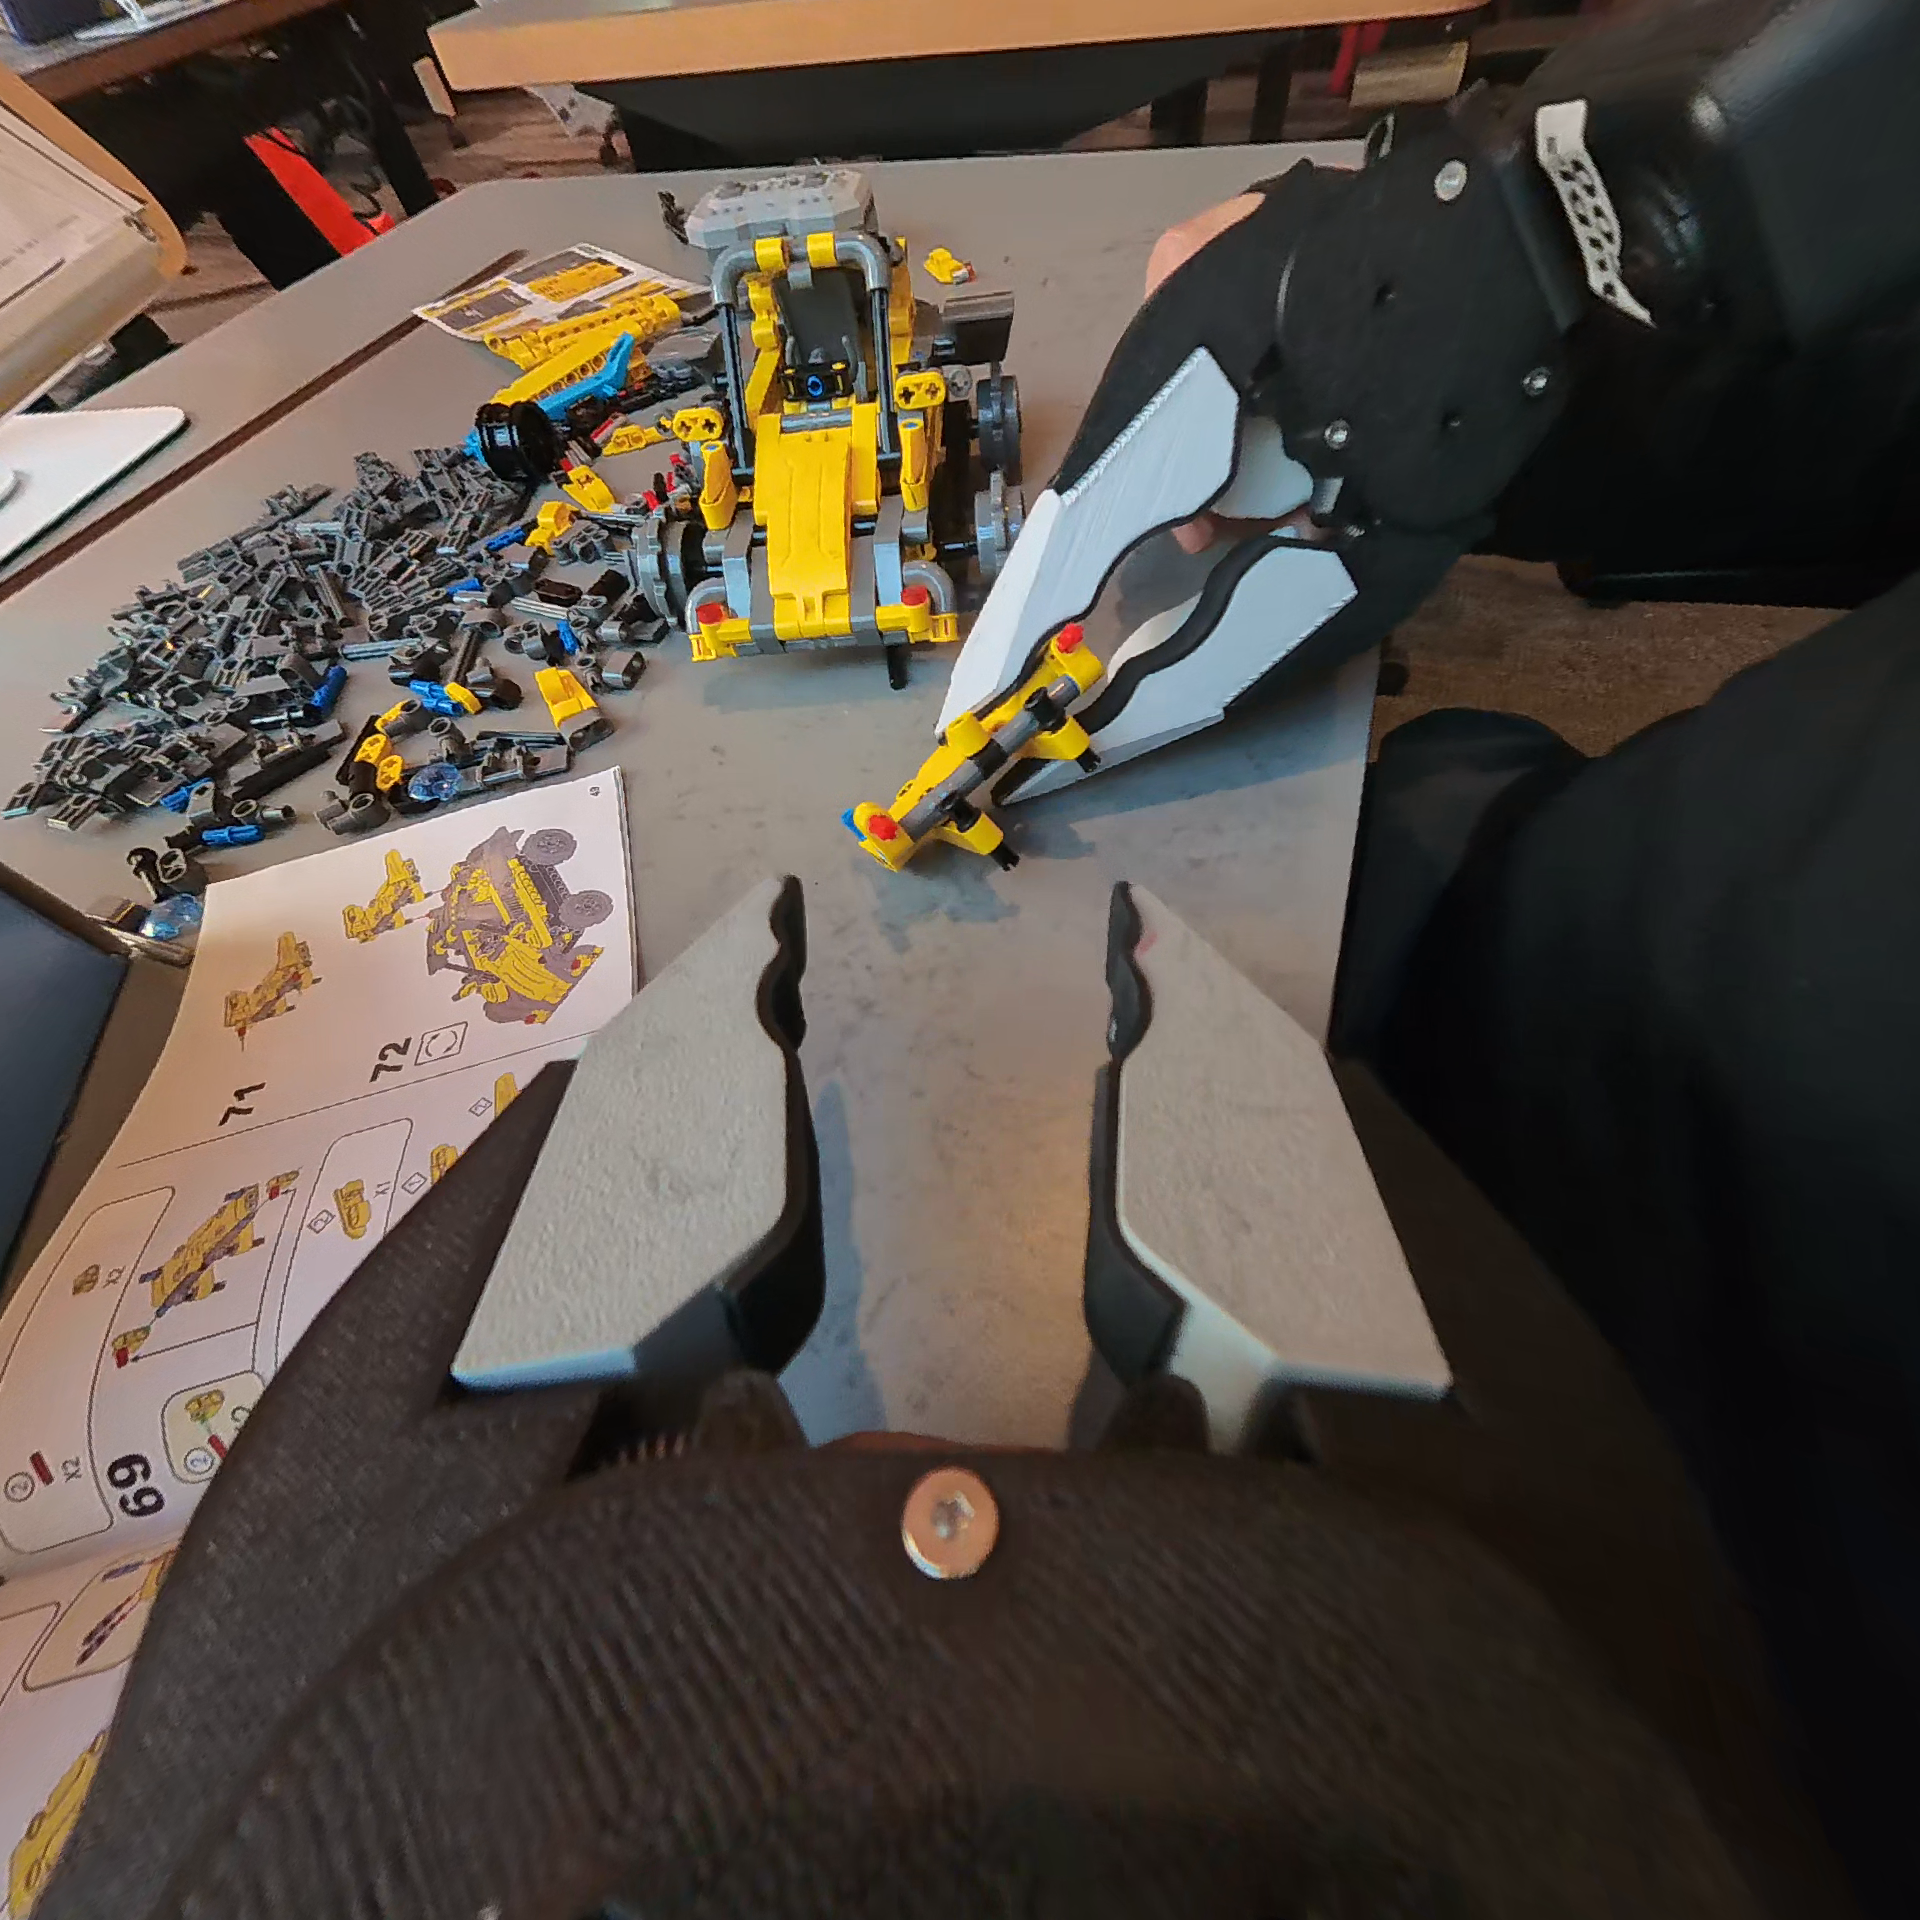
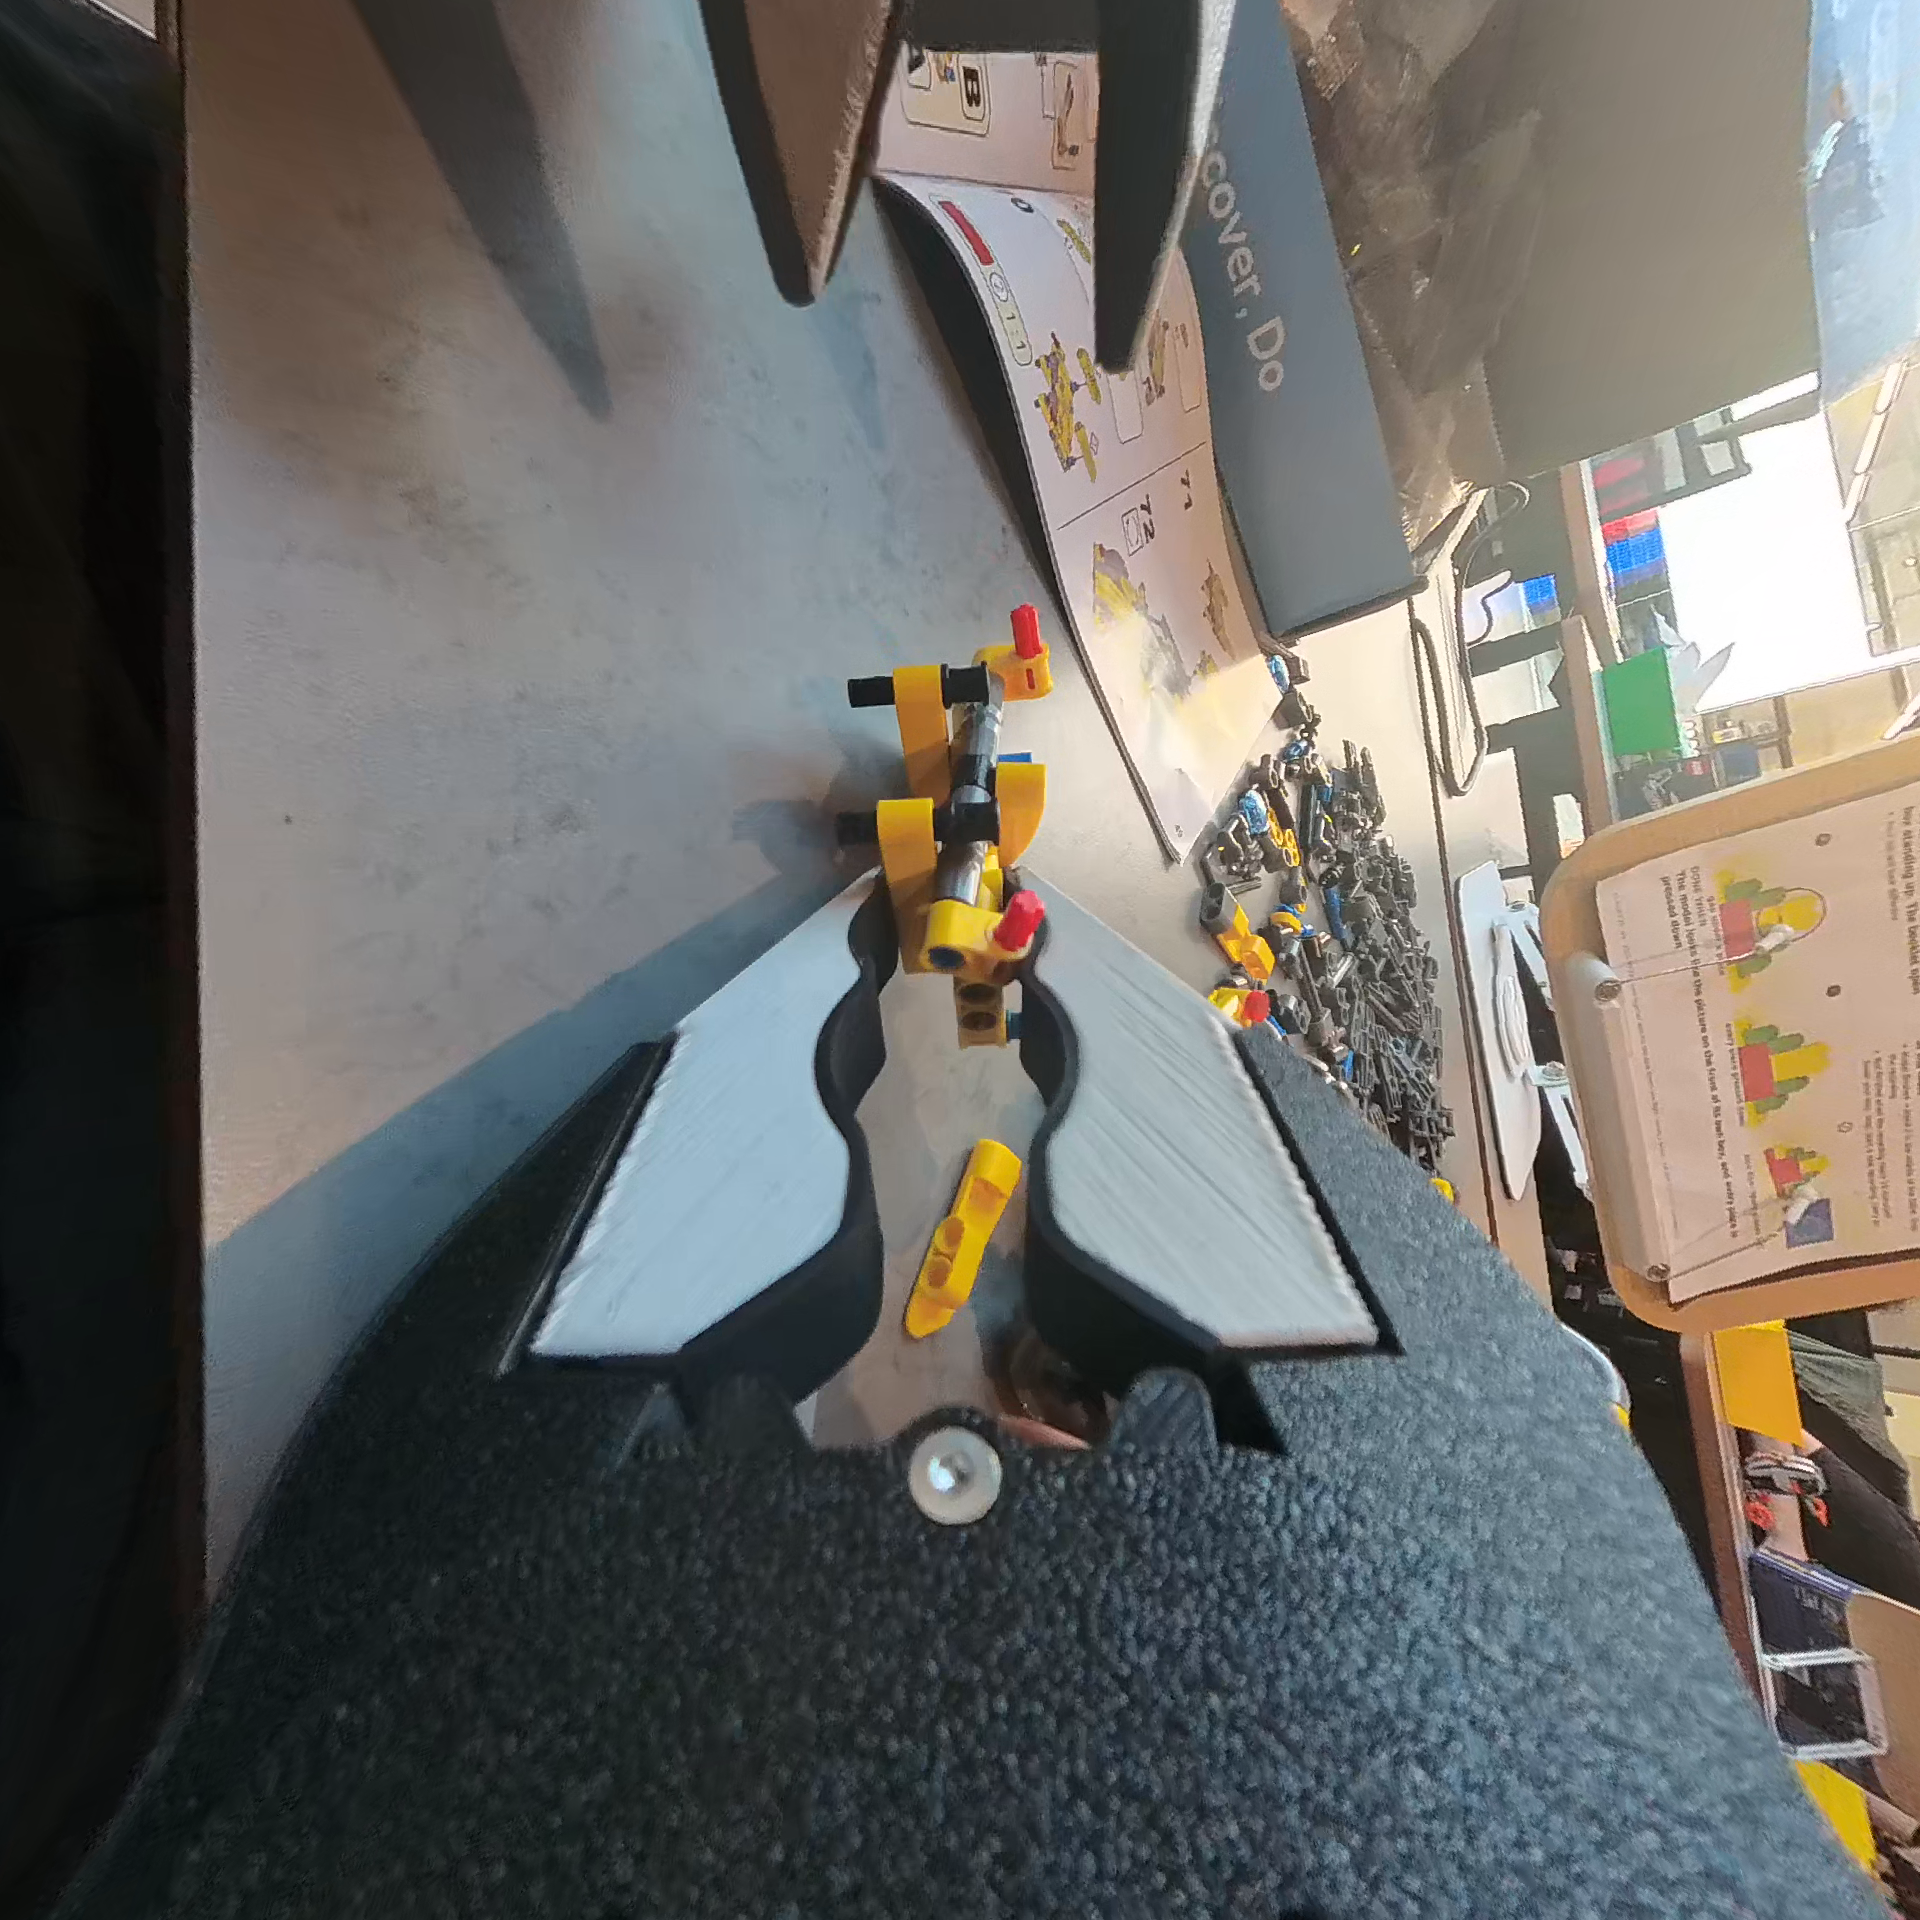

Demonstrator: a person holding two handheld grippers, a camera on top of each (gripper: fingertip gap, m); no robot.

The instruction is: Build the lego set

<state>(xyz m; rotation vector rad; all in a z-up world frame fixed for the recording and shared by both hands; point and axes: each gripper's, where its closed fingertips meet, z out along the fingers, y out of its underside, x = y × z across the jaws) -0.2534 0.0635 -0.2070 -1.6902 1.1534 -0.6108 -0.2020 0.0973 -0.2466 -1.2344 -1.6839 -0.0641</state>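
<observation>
The right claw (image 2: pixel 961 920) is closed by its tips on the near end of a small yellow sub-assembly (image 2: pixel 904 842). This piece has a grey axle along its middle and red and black pins at the sides. It is tilted: its far end touches the worktop (image 1: pixel 1039 312), not far from the right edge. The grasp is only at the tips, and most of the piece stands out in front of the claw. Farther back between the same fingers, a loose yellow beam (image 2: pixel 961 1236) lies flat on the worktop and is not held. The left claw (image 1: pixel 956 904) is released and empty, and it hovers over bare surface by the near edge, pointing at the sub-assembly but apart from it. An open instruction booklet (image 1: pixel 416 956) lies at the near left corner. A heap of grey parts (image 1: pixel 291 623) spreads toward the left edge, and the half-built yellow vehicle (image 1: pixel 810 488) stands toward the far edge.
</observation>
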